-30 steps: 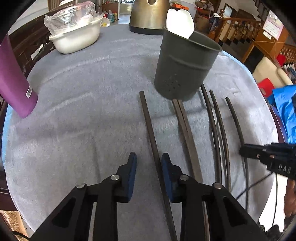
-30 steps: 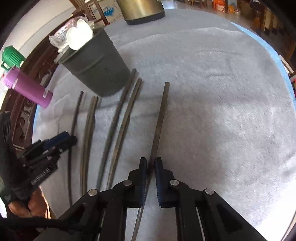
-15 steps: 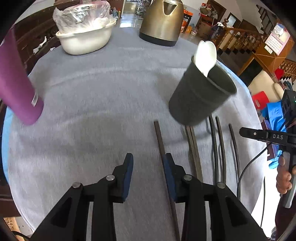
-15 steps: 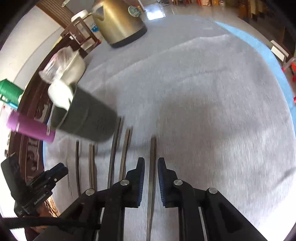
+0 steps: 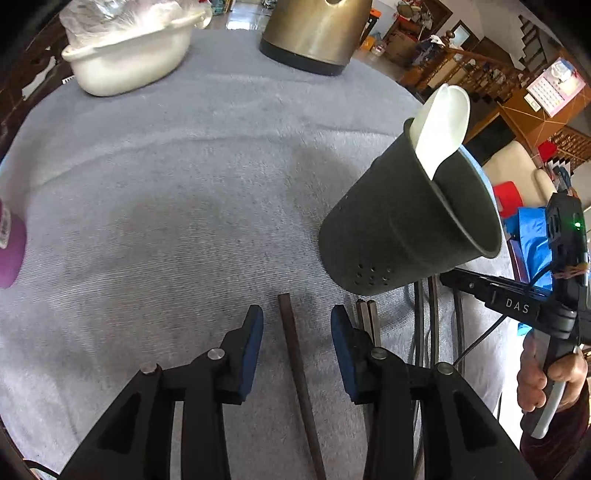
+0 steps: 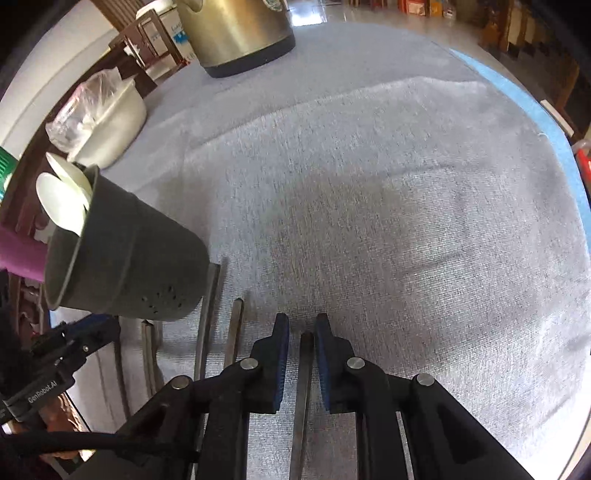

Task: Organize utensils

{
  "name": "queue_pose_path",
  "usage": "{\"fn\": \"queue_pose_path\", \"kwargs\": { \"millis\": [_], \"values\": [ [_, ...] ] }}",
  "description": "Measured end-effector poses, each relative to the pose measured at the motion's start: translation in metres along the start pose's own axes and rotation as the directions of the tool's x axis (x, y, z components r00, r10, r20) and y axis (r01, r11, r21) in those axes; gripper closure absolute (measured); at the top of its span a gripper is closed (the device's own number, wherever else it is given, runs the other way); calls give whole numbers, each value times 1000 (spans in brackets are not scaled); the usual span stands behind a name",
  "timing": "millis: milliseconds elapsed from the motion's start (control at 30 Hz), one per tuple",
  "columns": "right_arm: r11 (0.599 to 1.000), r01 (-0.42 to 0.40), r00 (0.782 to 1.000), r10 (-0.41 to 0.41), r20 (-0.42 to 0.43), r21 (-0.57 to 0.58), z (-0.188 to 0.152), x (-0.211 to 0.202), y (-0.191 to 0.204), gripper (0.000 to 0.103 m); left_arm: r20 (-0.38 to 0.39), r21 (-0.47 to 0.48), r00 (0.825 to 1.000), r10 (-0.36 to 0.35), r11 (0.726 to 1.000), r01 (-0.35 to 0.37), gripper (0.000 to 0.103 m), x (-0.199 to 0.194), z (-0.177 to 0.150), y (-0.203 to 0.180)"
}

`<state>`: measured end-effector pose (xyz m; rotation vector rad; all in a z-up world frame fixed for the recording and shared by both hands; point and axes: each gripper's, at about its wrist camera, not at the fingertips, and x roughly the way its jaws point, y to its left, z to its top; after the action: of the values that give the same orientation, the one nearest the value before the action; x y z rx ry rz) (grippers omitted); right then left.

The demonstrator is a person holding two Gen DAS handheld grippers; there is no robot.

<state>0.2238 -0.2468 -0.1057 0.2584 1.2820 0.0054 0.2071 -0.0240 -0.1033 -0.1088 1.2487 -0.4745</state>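
Left wrist view: left gripper (image 5: 295, 321) tilted down over the grey-clothed surface (image 5: 166, 184), fingers open, straddling the upper end of the leftmost chopstick (image 5: 295, 362) with clear cloth on both sides of it, no contact. Just right of the right finger, a pair of chopsticks (image 5: 367, 317) lying side by side; further thin dark ones beyond, partly hidden. Right of centre, standing on the cloth, a dark utensil holder (image 5: 399, 229) with white spoons (image 5: 441, 125) in it, its base just above the chopstick ends. At the right edge, a hand (image 5: 543, 376) around the other gripper's handle. Along the top, a metal kettle (image 5: 314, 29) and a white basin (image 5: 129, 62); at the left edge, a purple bottle (image 5: 11, 254).

Right wrist view: right gripper (image 6: 301, 325) at lower centre, fingers parted only narrowly around the rightmost chopstick (image 6: 304, 369), a slit of cloth showing on its left, not clamped.
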Motion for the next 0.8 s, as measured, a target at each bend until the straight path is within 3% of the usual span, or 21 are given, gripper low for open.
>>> {"fn": "queue_pose_path", "kwargs": {
  "millis": [100, 267, 400, 600, 800],
  "values": [
    [1000, 14, 1000, -14, 5, -25, 0, 2, 4, 88, 0, 21, 1000, 18, 1000, -18, 69, 8, 4, -4],
    [998, 24, 999, -22, 25, -49, 2, 6, 10, 96, -8, 29, 999, 32, 999, -32, 91, 16, 13, -7],
    [999, -13, 998, 16, 64, -45, -3, -8, 4, 96, 2, 3, 999, 33, 999, -33, 94, 10, 16, -1],
    [996, -46, 985, 59, 163, -82, -18, -48, 6, 96, 119, 1, 992, 31, 1000, -31, 95, -44, 5, -7],
    [990, -86, 955, 114, 274, -114, -34, -96, 11, 96, 260, 58, 966, 15, 998, -31, 96, -111, -10, -31]
  ]
}}
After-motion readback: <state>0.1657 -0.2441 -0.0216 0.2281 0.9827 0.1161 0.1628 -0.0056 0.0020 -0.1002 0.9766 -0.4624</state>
